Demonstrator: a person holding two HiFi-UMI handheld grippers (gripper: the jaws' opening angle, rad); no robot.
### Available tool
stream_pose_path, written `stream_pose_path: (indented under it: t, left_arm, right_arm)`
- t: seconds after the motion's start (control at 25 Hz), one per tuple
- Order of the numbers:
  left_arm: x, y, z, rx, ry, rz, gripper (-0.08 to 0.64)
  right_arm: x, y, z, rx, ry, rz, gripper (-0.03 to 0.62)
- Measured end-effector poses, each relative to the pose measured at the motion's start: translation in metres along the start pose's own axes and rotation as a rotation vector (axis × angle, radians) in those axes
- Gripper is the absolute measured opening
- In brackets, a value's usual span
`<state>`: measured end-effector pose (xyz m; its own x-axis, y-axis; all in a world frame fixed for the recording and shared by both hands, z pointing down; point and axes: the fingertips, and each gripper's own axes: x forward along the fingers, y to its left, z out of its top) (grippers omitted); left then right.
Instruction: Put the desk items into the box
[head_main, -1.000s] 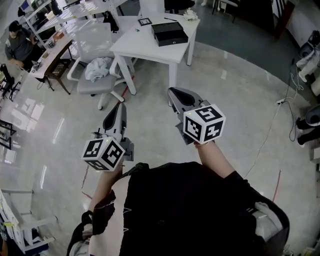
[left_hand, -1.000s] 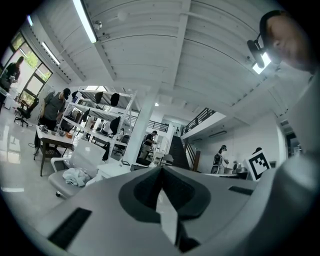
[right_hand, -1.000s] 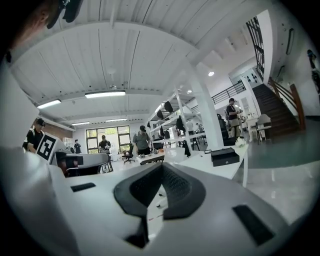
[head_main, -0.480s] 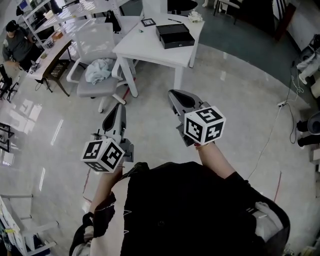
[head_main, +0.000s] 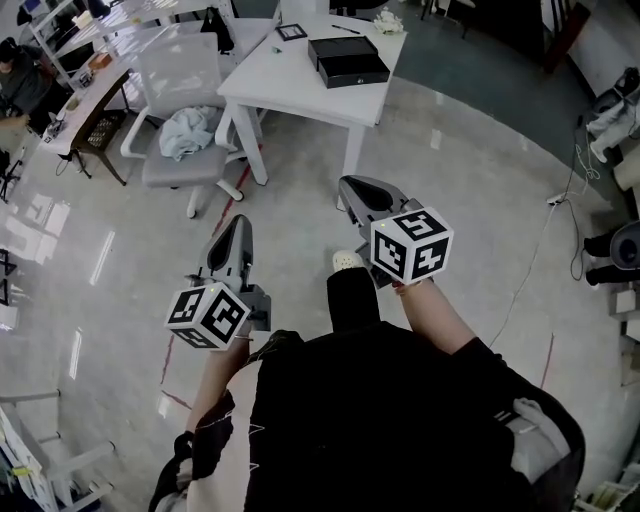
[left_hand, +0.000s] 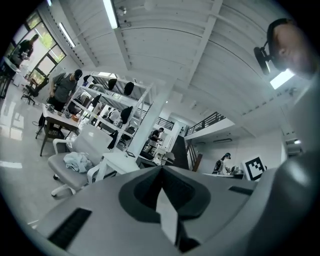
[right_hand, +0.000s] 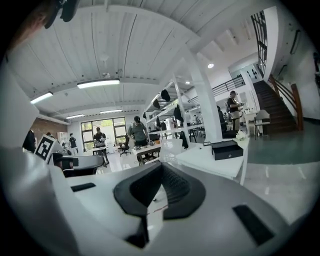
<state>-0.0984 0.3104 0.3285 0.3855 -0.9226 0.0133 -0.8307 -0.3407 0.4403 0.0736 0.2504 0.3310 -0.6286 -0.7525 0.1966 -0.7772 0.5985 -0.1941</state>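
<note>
While 2 tongs hang over glossy floor (head_main: 480, 180), left gripper (head_main: 238, 224) and right gripper (head_main: 352, 190) pinched closed, empty; flat black box (head_main: 348, 60) on white rectangular desk (head_main: 285, 85), well apart.

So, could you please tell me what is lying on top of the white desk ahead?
On the white desk sit a black rectangular box, a small dark square item and a white crumpled object. The box's top hides its inside.

Left gripper (head_main: 238, 224), right gripper (head_main: 351, 187): two; black box (head_main: 348, 60): one; grey chair (head_main: 180, 76): one.
</note>
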Motion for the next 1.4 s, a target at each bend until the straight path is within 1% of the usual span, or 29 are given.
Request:
stream_pose_path:
  t: [0.16, 0.36, 0.56, 0.76, 0.92, 1.08, 1.4]
  left_arm:
    - [0.012, 0.001, -0.002, 0.008, 0.000, 0.001, 0.011]
    - [0.036, 0.008, 0.001, 0.033, 0.007, 0.024, 0.011]
    - [0.075, 0.016, 0.009, 0.036, -0.004, 0.044, 0.011]
    - [0.125, 0.016, 0.024, 0.044, -0.019, 0.041, 0.011]
    - [0.158, 0.017, 0.034, 0.060, -0.032, 0.044, 0.011]
    - [0.185, 0.026, 0.044, 0.071, -0.054, 0.069, 0.011]
    - [0.244, 0.043, 0.055, 0.078, -0.078, 0.080, 0.011]
  right_arm:
    - [0.011, -0.010, 0.005, 0.000, -0.009, 0.013, 0.005]
    - [0.040, -0.024, -0.003, 0.056, 0.021, 0.055, 0.005]
    - [0.070, -0.047, 0.007, 0.060, 0.032, 0.093, 0.005]
    - [0.105, -0.070, 0.022, 0.094, 0.046, 0.147, 0.006]
    - [0.131, -0.086, 0.037, 0.068, 0.051, 0.185, 0.005]
    - [0.153, -0.106, 0.054, 0.051, 0.039, 0.207, 0.006]
    - [0.199, -0.150, 0.074, 0.024, 0.033, 0.215, 0.006]
